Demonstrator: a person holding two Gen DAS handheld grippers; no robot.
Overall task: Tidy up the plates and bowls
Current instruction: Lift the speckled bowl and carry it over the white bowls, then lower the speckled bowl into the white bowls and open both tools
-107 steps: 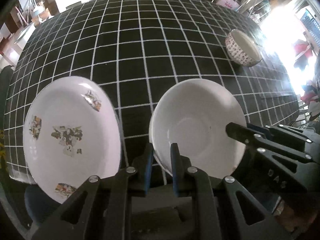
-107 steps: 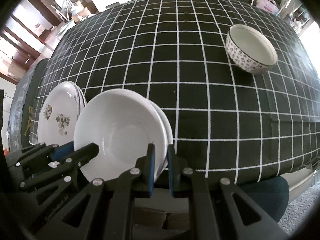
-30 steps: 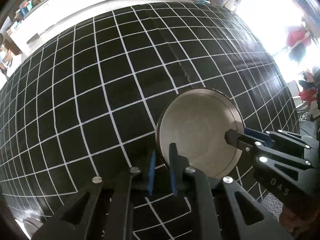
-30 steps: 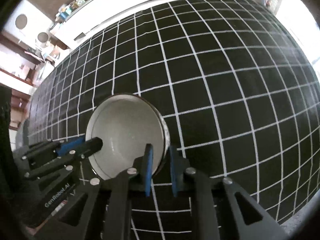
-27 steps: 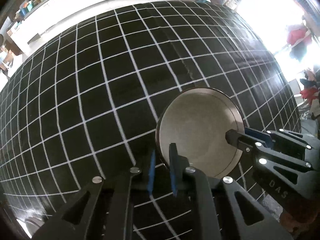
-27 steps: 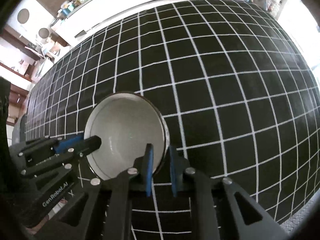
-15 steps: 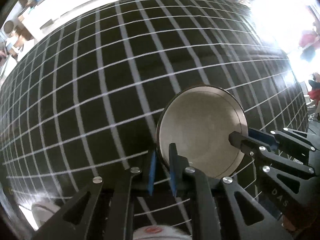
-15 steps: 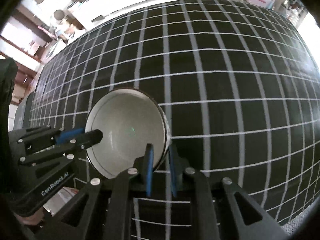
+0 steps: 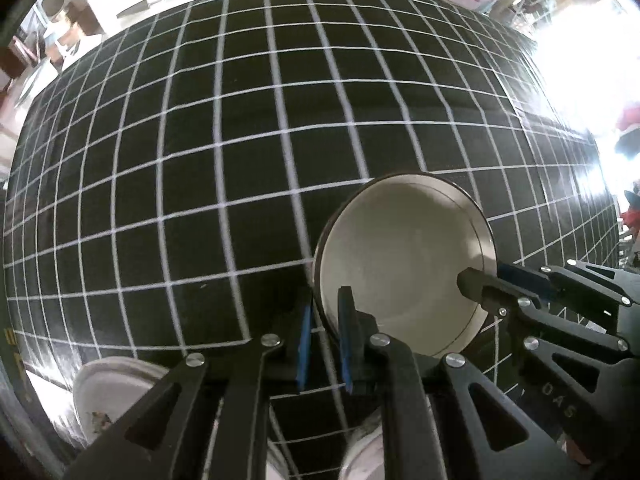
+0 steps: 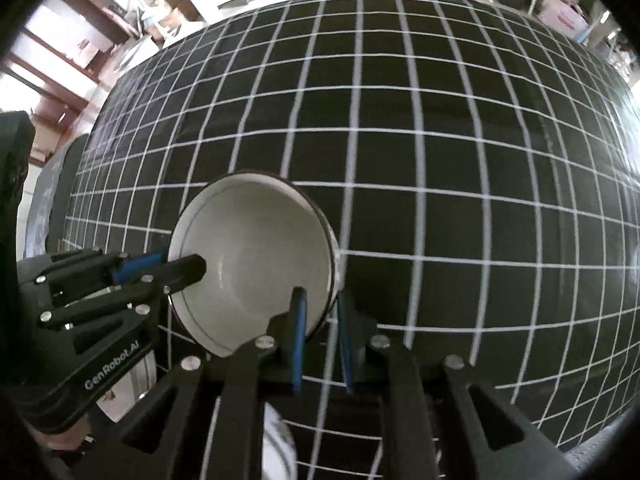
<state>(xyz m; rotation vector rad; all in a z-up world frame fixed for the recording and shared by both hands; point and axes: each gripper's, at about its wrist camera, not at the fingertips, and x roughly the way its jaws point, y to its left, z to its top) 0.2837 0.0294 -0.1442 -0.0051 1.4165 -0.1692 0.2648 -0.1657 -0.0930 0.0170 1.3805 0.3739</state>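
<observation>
A deep bowl (image 9: 404,264) with a white inside and a dark rim is held in the air between both grippers, above the black checked tablecloth (image 9: 200,140). My left gripper (image 9: 322,344) is shut on its left rim. My right gripper (image 10: 320,340) is shut on its right rim; the bowl (image 10: 256,264) shows there too. Each gripper appears in the other's view, the right one (image 9: 472,280) and the left one (image 10: 192,268). A flowered white plate (image 9: 108,396) and a white dish edge (image 9: 360,456) lie below, near the table's front edge.
The plate stack also shows partly under the grippers in the right wrist view (image 10: 276,440). The checked tablecloth (image 10: 440,160) stretches away ahead. Shelves and furniture stand beyond the far table edge.
Both grippers have carried the bowl leftward and back toward the table's front. The flowered plate and white dish have come into view below.
</observation>
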